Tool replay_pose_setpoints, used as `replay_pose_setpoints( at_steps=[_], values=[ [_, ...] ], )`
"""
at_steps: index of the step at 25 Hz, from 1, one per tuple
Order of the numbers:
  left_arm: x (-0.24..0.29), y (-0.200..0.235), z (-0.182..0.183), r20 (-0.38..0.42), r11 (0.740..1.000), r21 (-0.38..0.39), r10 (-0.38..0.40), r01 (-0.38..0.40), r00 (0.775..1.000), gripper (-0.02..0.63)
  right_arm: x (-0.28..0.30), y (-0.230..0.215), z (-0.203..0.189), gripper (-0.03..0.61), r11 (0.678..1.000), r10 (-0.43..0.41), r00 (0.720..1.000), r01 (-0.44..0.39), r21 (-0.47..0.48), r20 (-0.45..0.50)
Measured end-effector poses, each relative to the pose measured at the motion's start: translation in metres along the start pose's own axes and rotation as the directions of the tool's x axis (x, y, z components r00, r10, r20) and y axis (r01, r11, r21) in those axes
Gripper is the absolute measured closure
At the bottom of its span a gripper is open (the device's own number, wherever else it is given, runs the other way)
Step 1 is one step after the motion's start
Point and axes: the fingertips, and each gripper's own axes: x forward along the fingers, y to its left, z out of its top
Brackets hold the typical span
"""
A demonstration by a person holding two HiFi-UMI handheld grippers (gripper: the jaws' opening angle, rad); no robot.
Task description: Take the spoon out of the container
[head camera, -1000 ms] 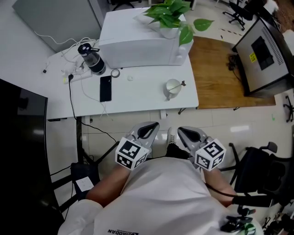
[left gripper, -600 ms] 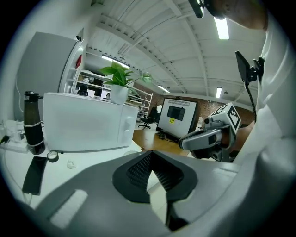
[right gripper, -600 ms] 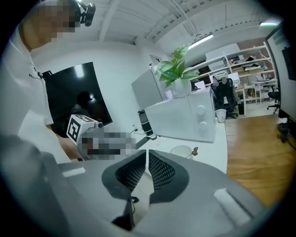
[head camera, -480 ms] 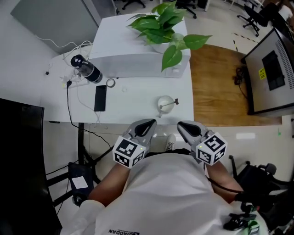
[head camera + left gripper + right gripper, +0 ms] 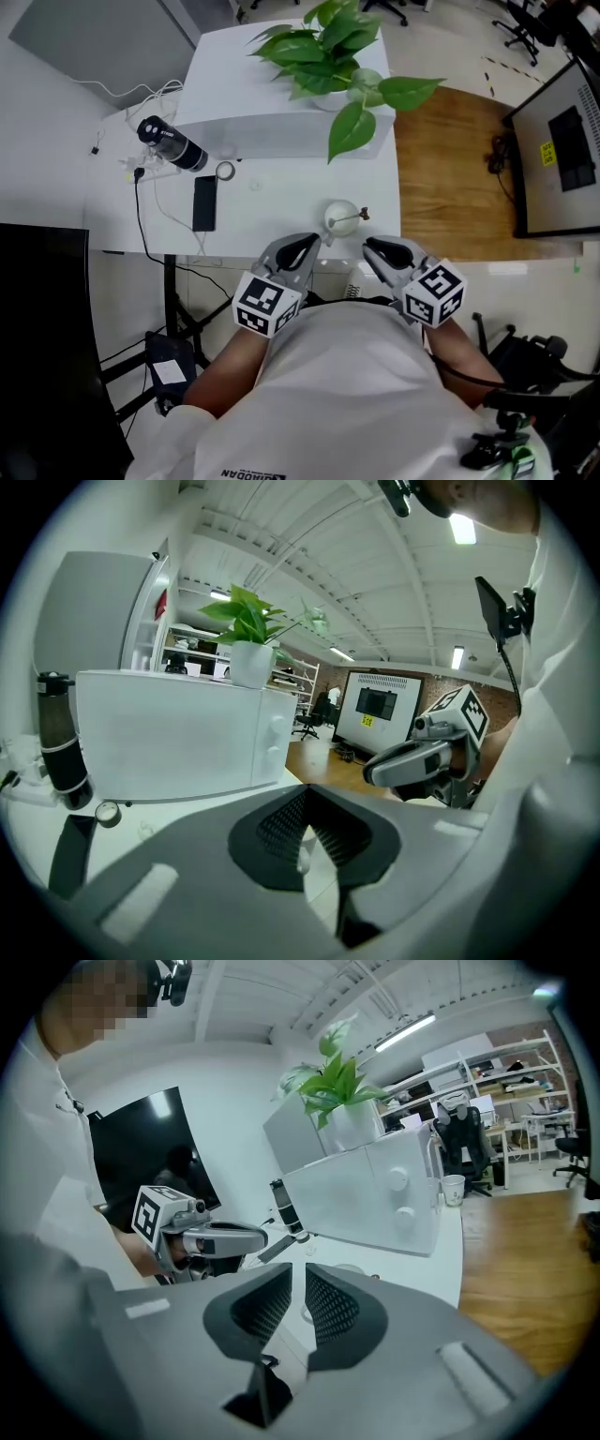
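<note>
A small white cup stands near the front edge of the white table. The spoon leans in it, handle out to the right. Both grippers hover at the table's front edge, just short of the cup. My left gripper is to the cup's lower left, its tips together with nothing held. My right gripper is to the cup's lower right. Its jaws are opening, with a narrow empty gap between the pads. The cup's rim shows just beyond them.
A white microwave-like box with a potted plant on top fills the back of the table. A black phone, a tape roll, a dark bottle and cables lie at the left. Wooden flooring lies to the right.
Both grippers have come forward to the table's front edge, closer to the cup. The right gripper's jaws have parted a little.
</note>
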Motion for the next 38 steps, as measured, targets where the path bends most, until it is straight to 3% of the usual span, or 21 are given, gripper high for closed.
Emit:
replay_pose_setpoints(
  at_steps=[13,25,31,38],
  values=[
    [0.014,0.035,0.002,-0.020,0.994,0.005,-0.105,0.105,0.994,0.609,0.028,-0.019,0.010,0.525,0.988,-0.142,0.990,0.141,0.059,0.017],
    [0.026,0.047,-0.014,-0.080,0.991,-0.024,-0.131,0.129,0.988,0.609,0.038,-0.078,0.002,0.485,0.955,-0.274,0.962,0.275,0.113,-0.024],
    [0.028,0.051,-0.020,-0.099,0.992,-0.047,-0.122,0.117,0.988,0.609,0.051,-0.096,-0.017,0.448,0.944,-0.243,0.968,0.251,0.214,-0.063],
    [0.025,0.053,-0.024,-0.109,0.993,-0.058,-0.109,0.103,0.988,0.609,0.063,-0.098,-0.030,0.448,0.939,-0.219,0.972,0.235,0.252,-0.089]
  ],
)
